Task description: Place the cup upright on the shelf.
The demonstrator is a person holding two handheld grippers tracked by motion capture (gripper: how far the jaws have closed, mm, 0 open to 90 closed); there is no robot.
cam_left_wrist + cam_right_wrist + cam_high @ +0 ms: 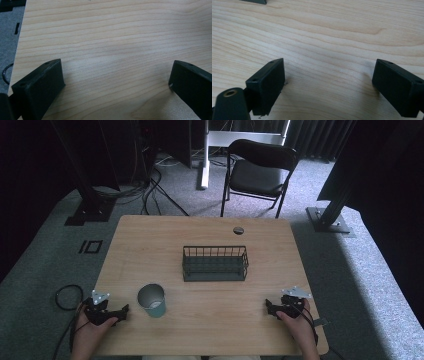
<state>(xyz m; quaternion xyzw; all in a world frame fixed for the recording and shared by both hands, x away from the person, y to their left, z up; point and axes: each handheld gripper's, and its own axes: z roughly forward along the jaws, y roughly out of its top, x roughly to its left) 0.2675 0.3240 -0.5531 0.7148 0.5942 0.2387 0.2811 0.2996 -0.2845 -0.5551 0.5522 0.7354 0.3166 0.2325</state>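
Note:
On the wooden table (210, 320) stands a dark wire basket (215, 263) near the middle, and a grey-green cup (151, 300) sits upright at the front left. My left gripper (122, 311) rests at the front left corner, just left of the cup, held by a hand. My right gripper (269, 307) rests at the front right. In the left gripper view the left gripper (116, 77) is open over bare wood. In the right gripper view the right gripper (328, 75) is open too, with nothing between its jaws.
A black chair (260, 170) stands beyond the table's far edge. A round cable hole (238, 230) is near the far edge. Cables (67, 296) lie on the grey carpet at the left. Dark stand bases (90, 212) flank the table.

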